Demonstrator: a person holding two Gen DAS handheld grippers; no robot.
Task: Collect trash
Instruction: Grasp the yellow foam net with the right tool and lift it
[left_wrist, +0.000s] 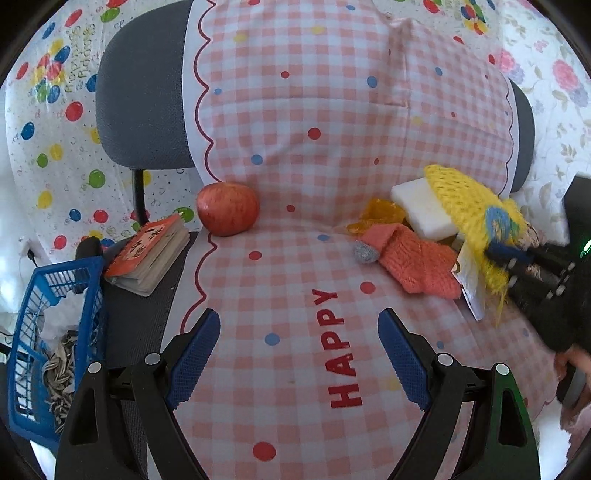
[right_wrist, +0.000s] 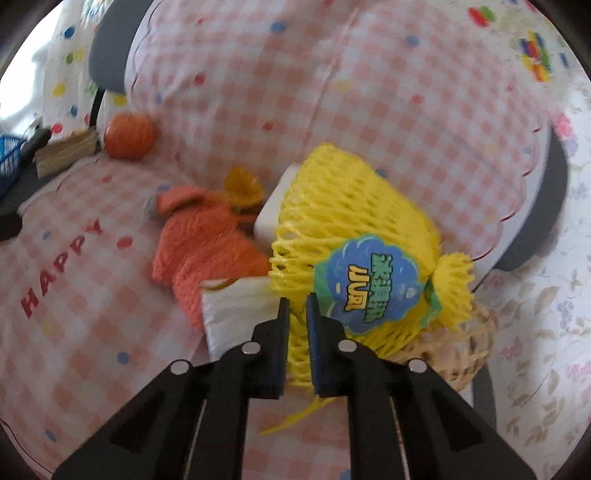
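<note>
At far left a blue basket (left_wrist: 55, 295) stands beside the chair (left_wrist: 140, 110), already holding sunflower-seed husks and crumpled white paper; it is judged to be the receptacle for the trash. Next to it on the seat lies a small orange-covered book (left_wrist: 147, 254), its cover characters too blurred to read, and just beyond it an apple (left_wrist: 227, 208) rests on the pink checked cloth (left_wrist: 295, 147).

The left gripper (left_wrist: 299, 354) hovers over the middle of the seat, jaws spread wide and holding nothing. Printed on the cloth between them is the word "HAPPY" in red. The backdrop behind the chair carries repeated lettering, inverted from this side and not reliably legible.

Further right lies a cluster: an orange knitted piece (left_wrist: 417, 258), a white block (left_wrist: 421, 210), a white packet (right_wrist: 236, 314) and a woven basket (right_wrist: 461, 350).

The task's thing here is the yellow foam net sleeve (right_wrist: 351, 214), lying over that cluster at the right of the seat. The right gripper (right_wrist: 297, 306) has its jaws clenched on the sleeve's near edge, mesh pinched between the pads. The sleeve's long axis runs away from the jaws, up and slightly right. Its blue-and-green label bears Chinese characters in green and yellow, read sideways from here and not transcribed with confidence.

Judgement: the sleeve lies well apart from the blue basket, so the carry must cross the whole seat leftward, past the idle left gripper.
</note>
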